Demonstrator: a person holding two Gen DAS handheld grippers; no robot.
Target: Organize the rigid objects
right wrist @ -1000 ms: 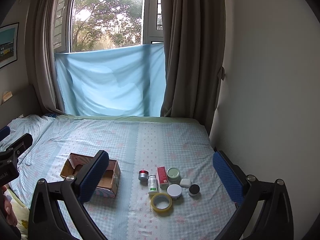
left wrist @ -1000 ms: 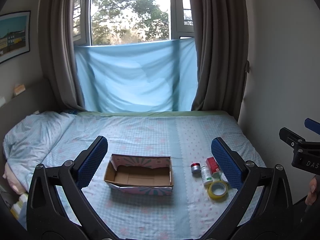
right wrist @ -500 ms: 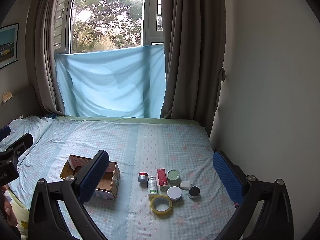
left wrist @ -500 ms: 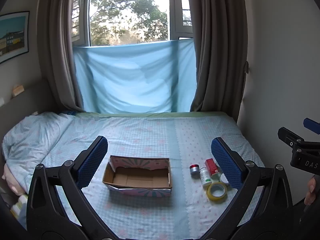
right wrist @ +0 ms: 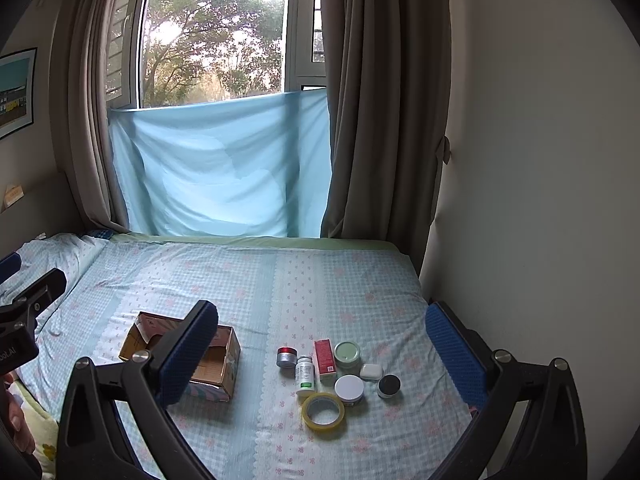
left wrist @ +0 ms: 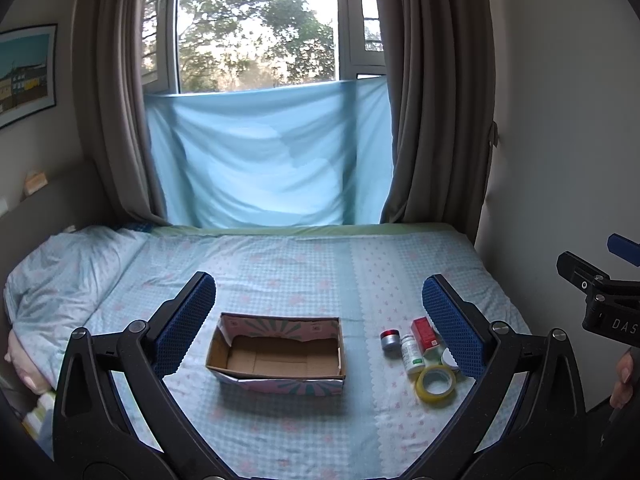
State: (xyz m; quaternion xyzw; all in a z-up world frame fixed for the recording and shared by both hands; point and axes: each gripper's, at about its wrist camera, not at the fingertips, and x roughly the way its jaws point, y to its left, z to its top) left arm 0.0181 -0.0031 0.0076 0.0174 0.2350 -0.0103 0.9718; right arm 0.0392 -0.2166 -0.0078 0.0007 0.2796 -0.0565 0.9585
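Note:
An open cardboard box [left wrist: 280, 356] [right wrist: 222, 360] lies empty on the bed. To its right sits a cluster of small items: a yellow tape roll [right wrist: 323, 410] [left wrist: 436, 384], a white pill bottle [right wrist: 305, 374] [left wrist: 412, 354], a red carton [right wrist: 325, 360] [left wrist: 424, 332], a red-lidded silver jar [right wrist: 286, 357] [left wrist: 390, 339], a green jar [right wrist: 347, 354], a white-lidded jar [right wrist: 349, 389], a white case [right wrist: 371, 372] and a black-lidded jar [right wrist: 389, 386]. My left gripper [left wrist: 318, 322] is open and empty, above the box. My right gripper [right wrist: 322, 350] is open and empty, above the cluster.
The bed [right wrist: 248, 280] has a blue checked sheet, with a pillow [left wrist: 60, 272] at the left. A wall [right wrist: 540, 200] borders the bed's right side. Curtains and a window with a blue cloth [left wrist: 264, 156] stand behind.
Both views have shifted slightly; the box and items sit a touch lower and closer. Nothing on the bed has moved.

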